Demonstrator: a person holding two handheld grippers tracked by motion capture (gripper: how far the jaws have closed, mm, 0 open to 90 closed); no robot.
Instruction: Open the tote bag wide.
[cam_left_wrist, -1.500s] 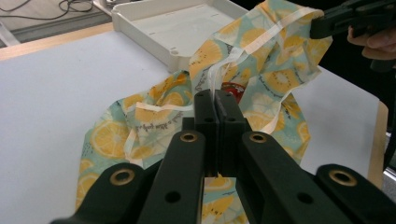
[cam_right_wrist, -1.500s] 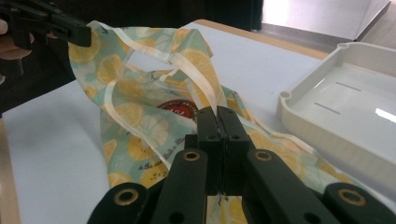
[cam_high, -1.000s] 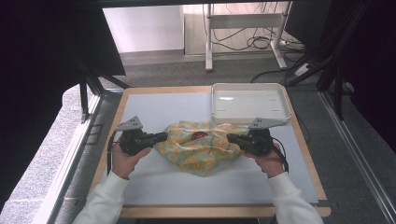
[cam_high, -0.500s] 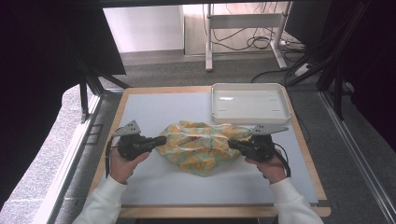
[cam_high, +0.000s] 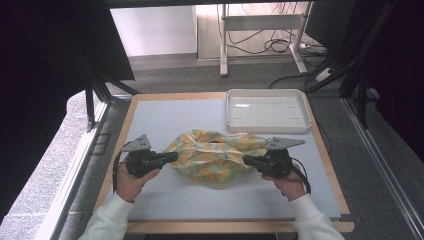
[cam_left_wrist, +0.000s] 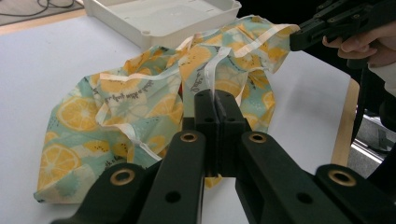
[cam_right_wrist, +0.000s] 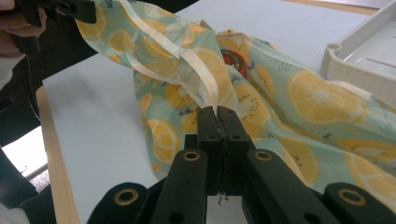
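Two hand-held grippers, left gripper (cam_high: 172, 157) and right gripper (cam_high: 247, 160), each clamp the lemon-print cloth bag (cam_high: 215, 156) just below the white tray (cam_high: 267, 128).

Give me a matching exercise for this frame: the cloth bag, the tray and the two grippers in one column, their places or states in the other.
Things:
1. cloth bag
2. white tray
3. left gripper
4. right gripper

States:
A. empty, at the table's far right corner
B. shut on the bag's tape at its left end in the high view
C. lemon-printed, stretched between both grippers
D. shut on the bag's tape at its right end in the high view

Pairs: 1-C, 2-A, 3-B, 4-D
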